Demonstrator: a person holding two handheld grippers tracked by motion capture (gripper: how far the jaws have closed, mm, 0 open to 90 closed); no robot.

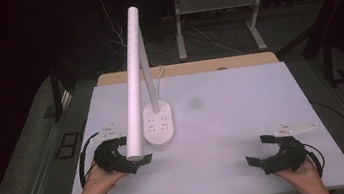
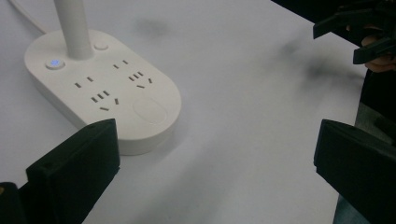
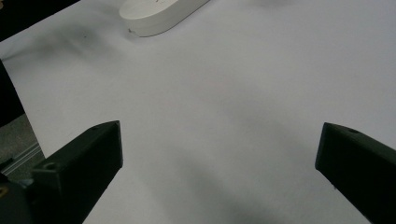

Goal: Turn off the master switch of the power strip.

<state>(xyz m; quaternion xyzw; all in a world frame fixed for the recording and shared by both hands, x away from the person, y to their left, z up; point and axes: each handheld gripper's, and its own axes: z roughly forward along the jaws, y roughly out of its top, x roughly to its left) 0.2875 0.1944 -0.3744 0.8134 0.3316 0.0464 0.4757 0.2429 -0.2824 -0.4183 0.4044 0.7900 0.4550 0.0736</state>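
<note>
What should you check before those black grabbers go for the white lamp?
1. Left gripper open: ok, jaws spread wide in the left gripper view.
2. Right gripper open: ok, jaws apart and nothing between them.
3. Lamp base flat on the table: ok, it sits level.
4. Path from left gripper to the base: ok, only bare tabletop lies between.
5. Lamp head out of the way: not ok, the long white bar hangs over the left gripper in the high view.
6. Lamp's cord free: cannot tell, it runs off behind the table's far edge.
</note>
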